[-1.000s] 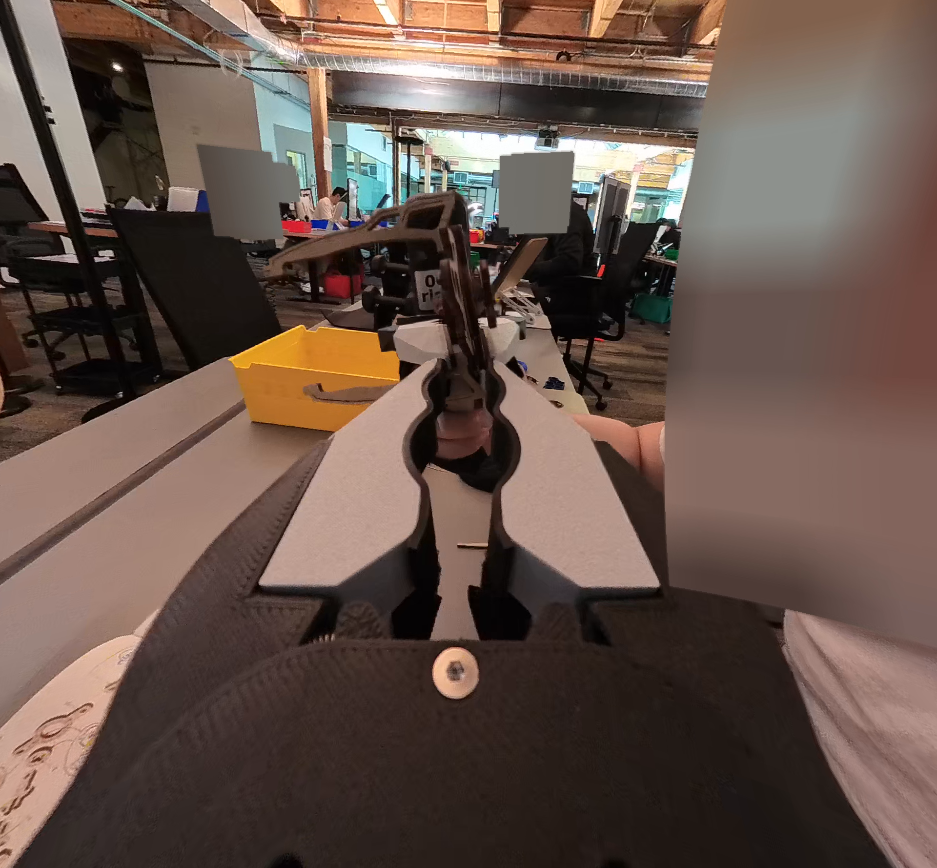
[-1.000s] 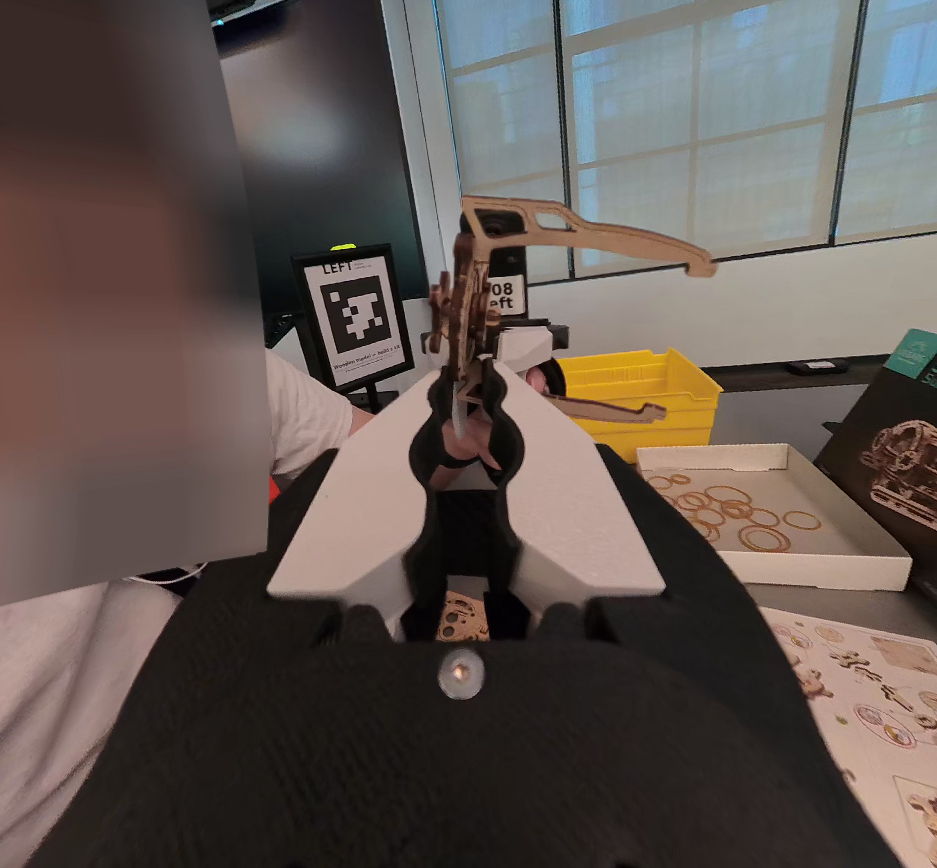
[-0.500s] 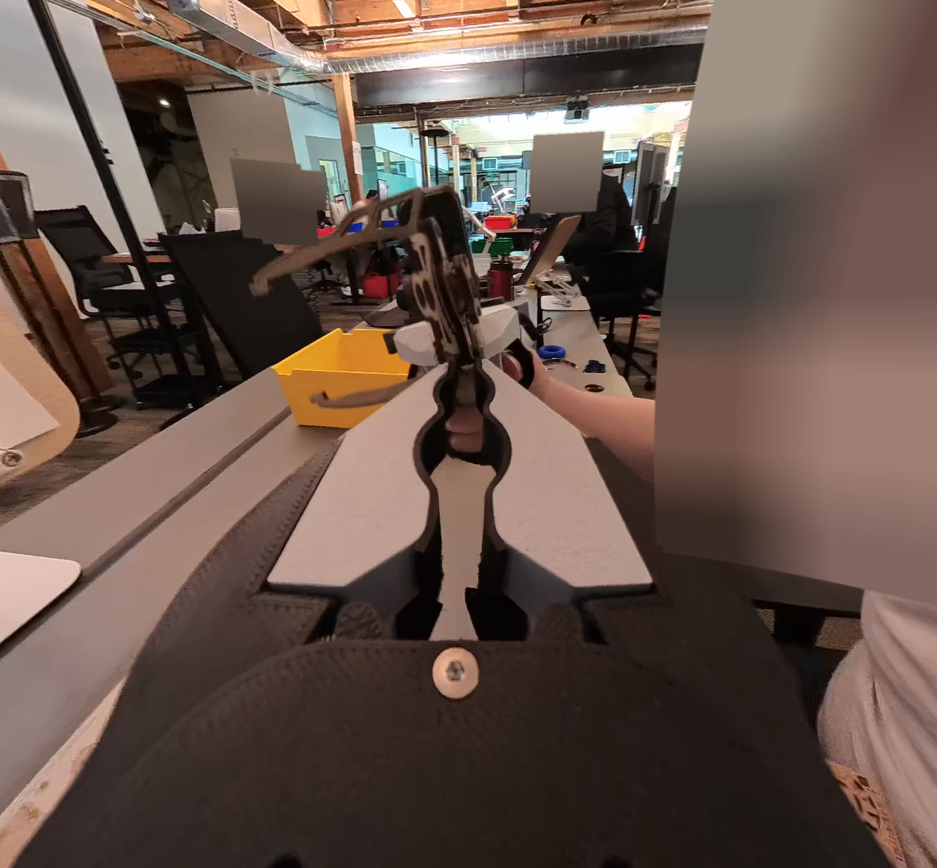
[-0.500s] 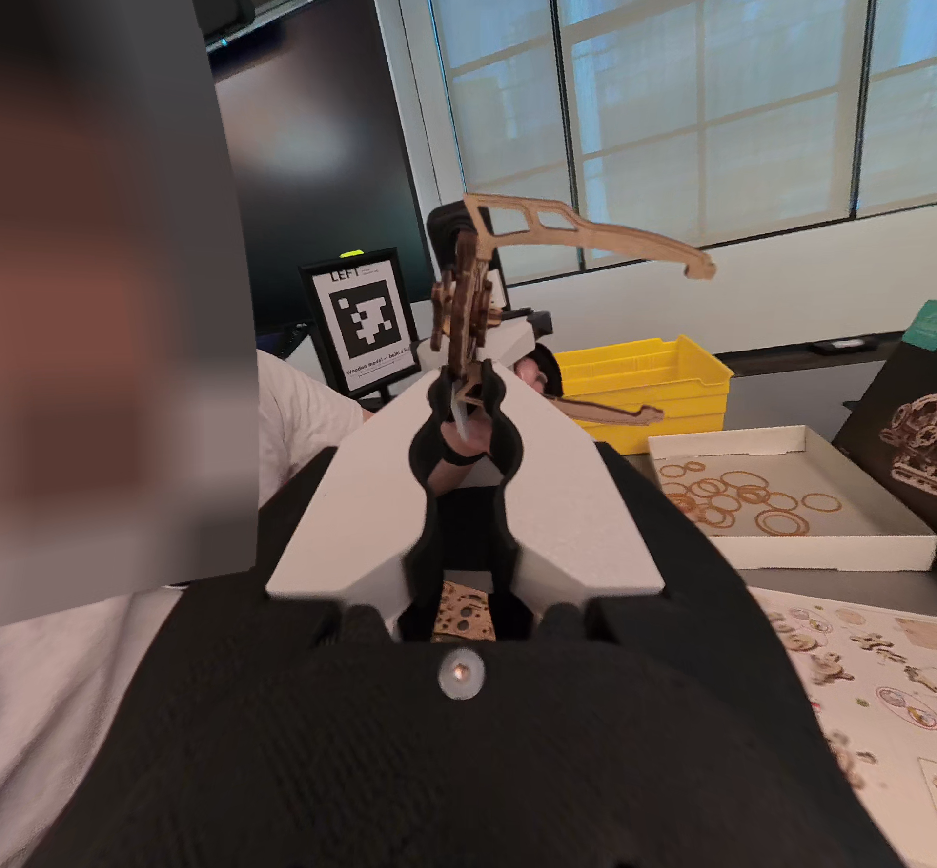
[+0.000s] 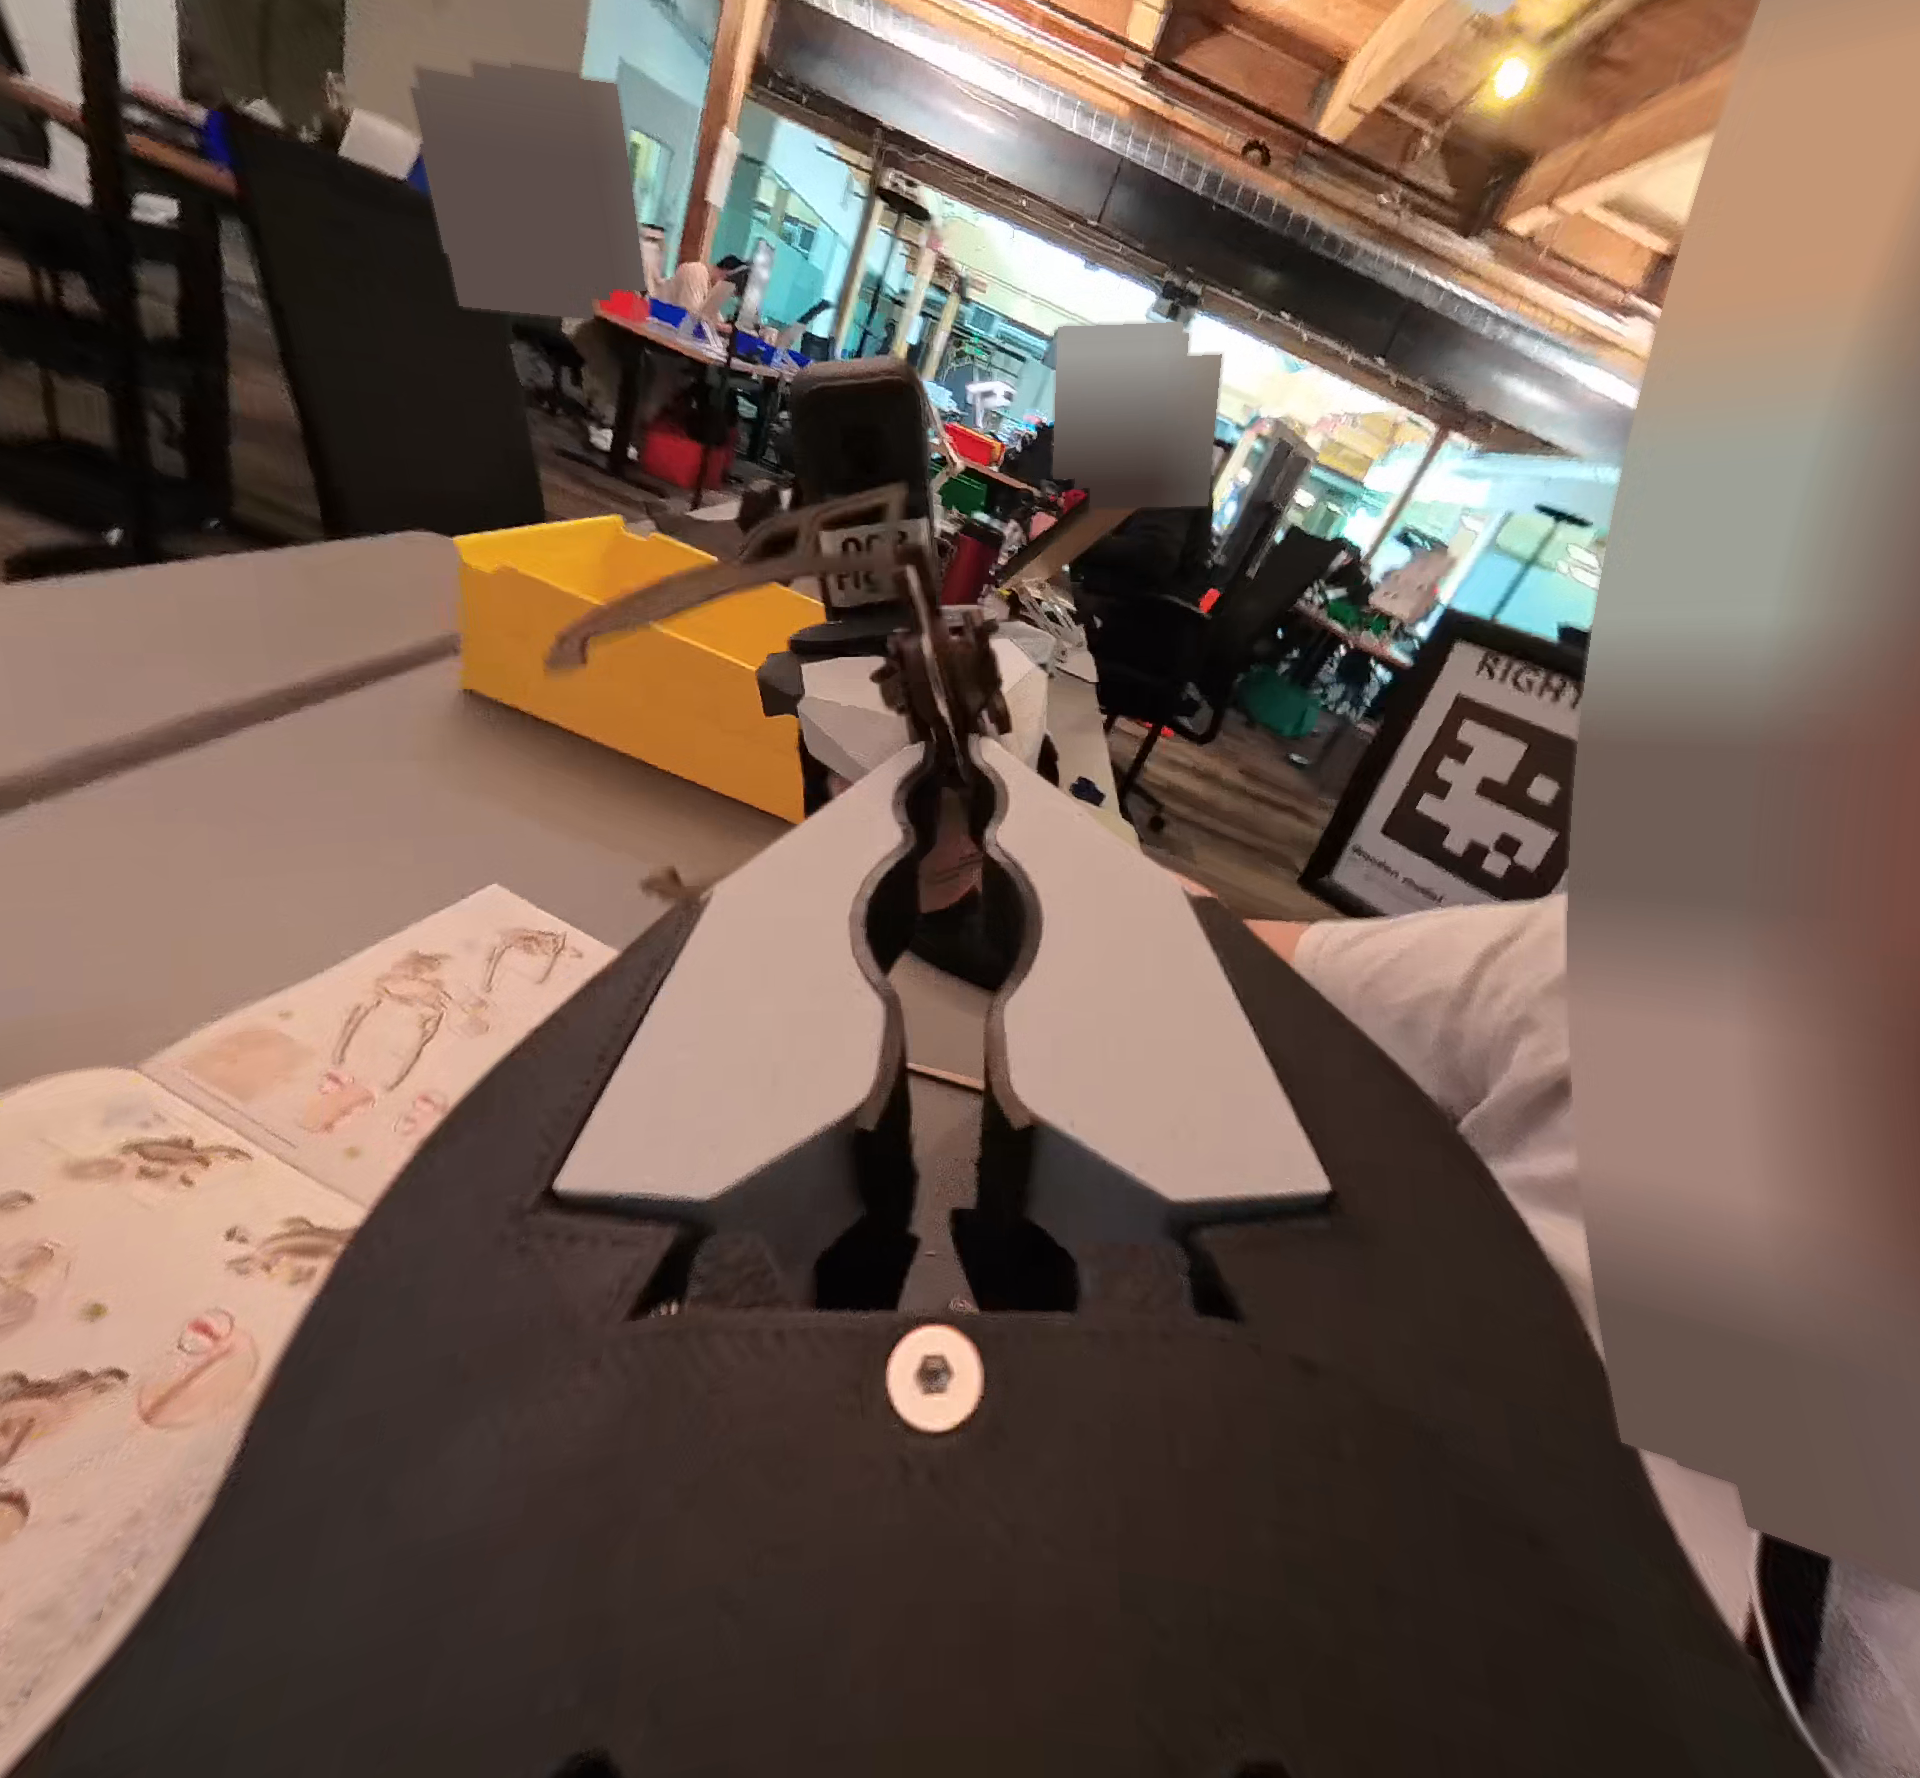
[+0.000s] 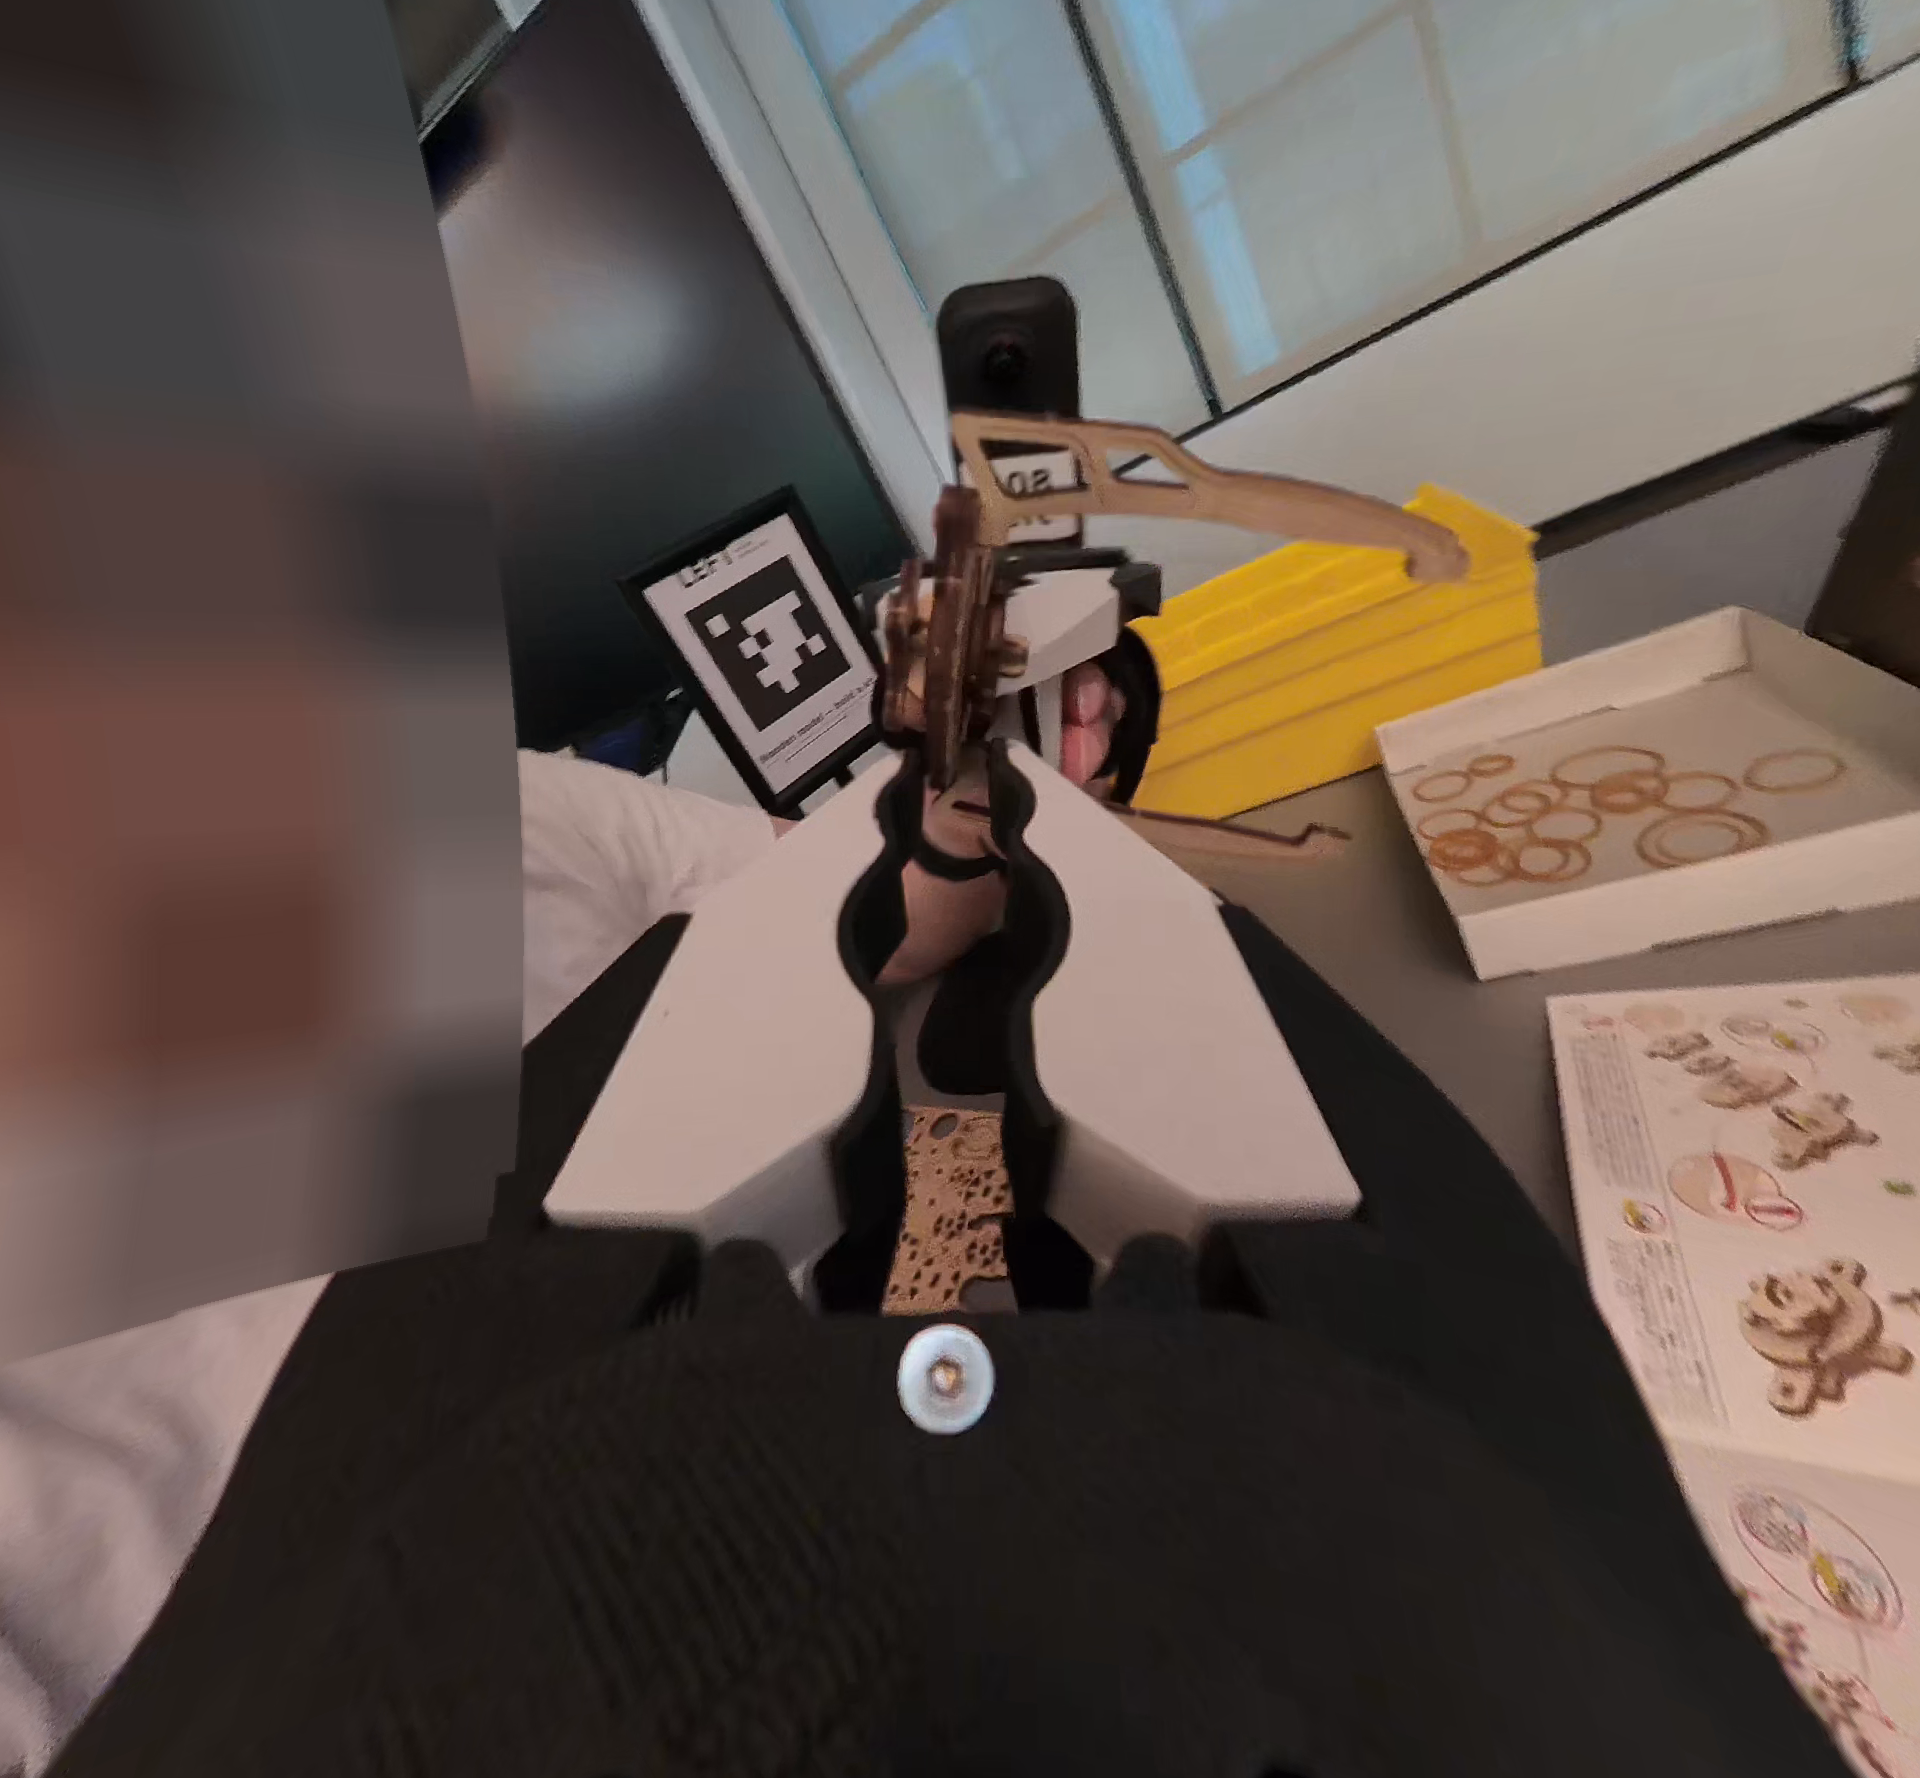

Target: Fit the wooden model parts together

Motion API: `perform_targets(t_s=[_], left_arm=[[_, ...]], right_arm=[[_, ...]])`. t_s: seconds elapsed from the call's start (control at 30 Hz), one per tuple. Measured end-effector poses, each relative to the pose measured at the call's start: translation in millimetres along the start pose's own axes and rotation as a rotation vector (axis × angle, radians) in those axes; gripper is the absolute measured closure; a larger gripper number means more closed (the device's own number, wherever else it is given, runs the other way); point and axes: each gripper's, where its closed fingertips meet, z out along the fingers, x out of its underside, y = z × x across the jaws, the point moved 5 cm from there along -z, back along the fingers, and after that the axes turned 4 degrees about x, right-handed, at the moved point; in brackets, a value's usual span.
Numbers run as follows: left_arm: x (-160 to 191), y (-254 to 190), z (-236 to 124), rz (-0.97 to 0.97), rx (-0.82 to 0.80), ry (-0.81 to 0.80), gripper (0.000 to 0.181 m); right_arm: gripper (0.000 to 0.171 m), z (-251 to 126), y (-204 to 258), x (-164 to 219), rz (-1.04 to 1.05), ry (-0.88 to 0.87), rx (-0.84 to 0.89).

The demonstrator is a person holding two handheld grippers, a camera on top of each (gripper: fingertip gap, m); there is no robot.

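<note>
wooden model held mid-air between both hand-held grippers above tabletop; left hand-held gripper and right hand-held gripper each clenched on its geared core. looks light, thin, brittle; grip core, avoid long curved arm.

Light: bright windows backlight my right view; warm ceiling lamp glows on my left | Blur: motion smear in both, booklet soft | Distortion: wide-angle bending at edges
</note>
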Motion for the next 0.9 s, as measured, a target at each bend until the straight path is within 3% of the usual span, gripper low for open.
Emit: perform_targets(t_s=[0.1,0.2,0.27,0.4,0.6,0.73,0.9], left_arm=[[4.4,14.2,-0.2,-0.092,-0.059,-0.066,0.181],[6.4,28.9,-4.8,-0.151,-0.143,-0.182,0.181],[7.8,33.7,-6.7,-0.165,-0.176,-0.226,0.181],[7.9,37.2,-10.8,-0.152,-0.246,-0.297,0.181],[12.3,36.2,-10.2,-0.189,-0.276,-0.37,0.181],[14.6,35.1,-7.3,-0.207,-0.272,-0.36,0.18],[19.6,28.0,4.3,-0.256,-0.18,-0.227,0.161]], right_arm=[[0.161,-5.8,-13.9,-3.1,0.045,-0.065,0.046],[0.148,-11.1,-24.5,-7.5,0.057,-0.115,0.121],[0.135,-8.4,-27.9,-4.8,-0.007,-0.076,0.198],[0.129,2.8,-25.7,-0.4,-0.153,-0.038,0.324],[0.152,8.1,-30.5,5.4,-0.491,-0.005,0.649],[0.168,2.5,-25.1,-0.3,-0.597,-0.024,0.691],[0.171,-8.4,-22.9,-8.5,-0.583,0.026,0.685]])
